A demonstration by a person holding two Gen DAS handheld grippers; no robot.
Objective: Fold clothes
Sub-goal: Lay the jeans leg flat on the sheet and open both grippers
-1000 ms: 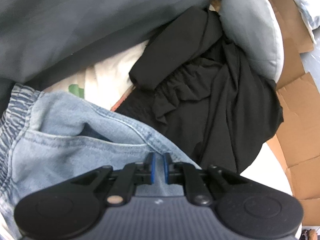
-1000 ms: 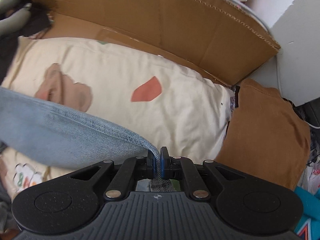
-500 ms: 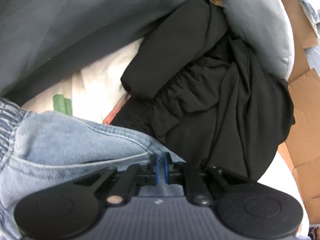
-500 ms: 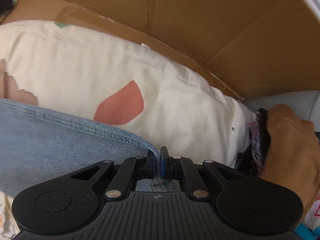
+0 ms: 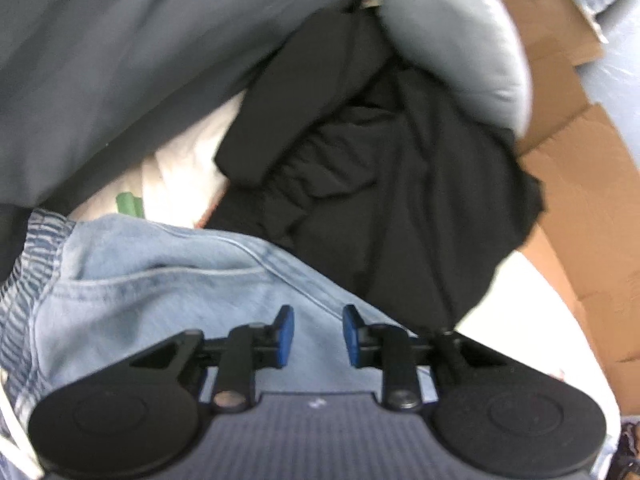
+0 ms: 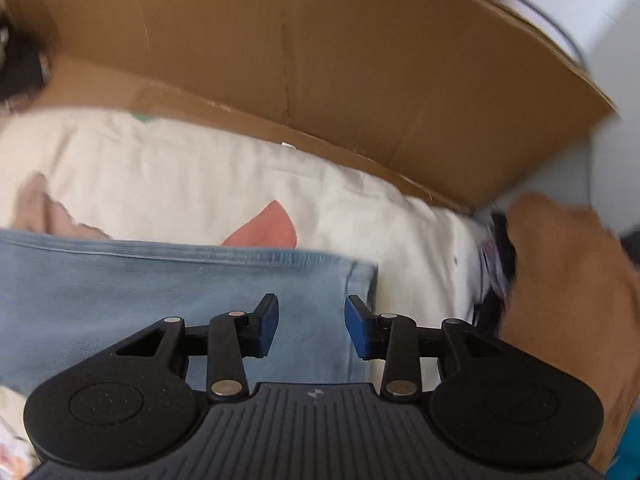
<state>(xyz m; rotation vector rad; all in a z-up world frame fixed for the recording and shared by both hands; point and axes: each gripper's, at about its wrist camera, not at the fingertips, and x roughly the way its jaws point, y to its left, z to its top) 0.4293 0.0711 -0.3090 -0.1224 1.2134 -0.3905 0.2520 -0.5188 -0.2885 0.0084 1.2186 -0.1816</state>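
Note:
Light blue jeans (image 5: 160,280) lie flat on a cream patterned sheet (image 6: 180,184). In the left wrist view I see the waistband end with its elastic band and a pocket. My left gripper (image 5: 316,334) is open just above the denim, holding nothing. In the right wrist view the jeans' leg end (image 6: 200,284) lies flat with its hem at the right. My right gripper (image 6: 312,326) is open over that hem, holding nothing.
A heap of black clothes (image 5: 380,184) lies beyond the jeans, under a grey pillow (image 5: 456,40) and a dark grey cover (image 5: 120,60). Cardboard (image 6: 320,60) stands behind the sheet. A brown garment (image 6: 572,280) lies at the right.
Both grippers were shut on the jeans and have opened. The denim has dropped flat onto the sheet. Both views have shifted slightly.

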